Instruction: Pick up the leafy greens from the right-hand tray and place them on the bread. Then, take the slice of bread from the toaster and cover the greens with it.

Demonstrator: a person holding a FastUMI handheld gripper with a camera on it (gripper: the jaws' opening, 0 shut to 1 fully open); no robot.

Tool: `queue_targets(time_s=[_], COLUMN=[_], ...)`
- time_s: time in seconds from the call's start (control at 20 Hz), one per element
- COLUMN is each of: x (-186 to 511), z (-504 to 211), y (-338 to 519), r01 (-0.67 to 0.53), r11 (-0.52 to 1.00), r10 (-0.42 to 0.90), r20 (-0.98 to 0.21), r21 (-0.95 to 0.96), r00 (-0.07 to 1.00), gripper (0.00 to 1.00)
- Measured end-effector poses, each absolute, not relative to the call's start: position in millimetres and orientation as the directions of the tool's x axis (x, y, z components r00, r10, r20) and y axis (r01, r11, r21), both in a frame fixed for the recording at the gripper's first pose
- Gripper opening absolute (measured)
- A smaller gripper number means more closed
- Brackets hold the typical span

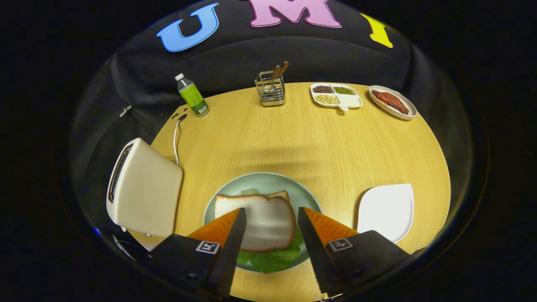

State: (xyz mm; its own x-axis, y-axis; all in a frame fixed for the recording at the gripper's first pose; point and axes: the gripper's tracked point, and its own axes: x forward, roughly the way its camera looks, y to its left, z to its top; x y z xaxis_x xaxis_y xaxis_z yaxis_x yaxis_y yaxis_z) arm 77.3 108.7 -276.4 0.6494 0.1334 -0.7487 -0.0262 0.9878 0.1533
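Note:
A slice of bread [264, 222] lies on top of the leafy greens [268, 258], which stick out from under its near edge. A second slice [280, 194] peeks out beneath at the far side. The stack rests on a pale green plate [260, 181]. My gripper [271, 214] hovers over the stack, its fingers open on either side of the top slice, not pressing it. The cream toaster [142, 188] stands left of the plate. The white tray [386, 212] to the right of the plate holds nothing.
At the table's far side stand a green-labelled bottle [192, 95], a wire utensil holder [271, 89], a divided dish of beans [335, 95] and a plate with meat strips [392, 102]. The toaster's white cable [175, 142] runs back toward the bottle.

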Motion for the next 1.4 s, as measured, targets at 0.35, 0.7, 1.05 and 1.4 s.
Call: queue_targets(time_s=[0.35,0.7,1.05,1.4], x=[76.8,65.4,26.8,-15.3], z=[-231.5,-105.9,-1.9,18.9], y=[75.7,13.6,-61.9,-115.3], r01=[0.026,0.088,0.134,0.112], r11=[0.995,0.996,0.990,0.993], r10=[0.042,-0.091,-0.138,-0.114], r20=[-0.658,-0.370,-0.135,-0.064], r21=[0.094,-0.026,-0.041,-0.021], r00=[0.752,0.925,0.981,0.991], gripper=[0.99,0.99,0.99,0.98])
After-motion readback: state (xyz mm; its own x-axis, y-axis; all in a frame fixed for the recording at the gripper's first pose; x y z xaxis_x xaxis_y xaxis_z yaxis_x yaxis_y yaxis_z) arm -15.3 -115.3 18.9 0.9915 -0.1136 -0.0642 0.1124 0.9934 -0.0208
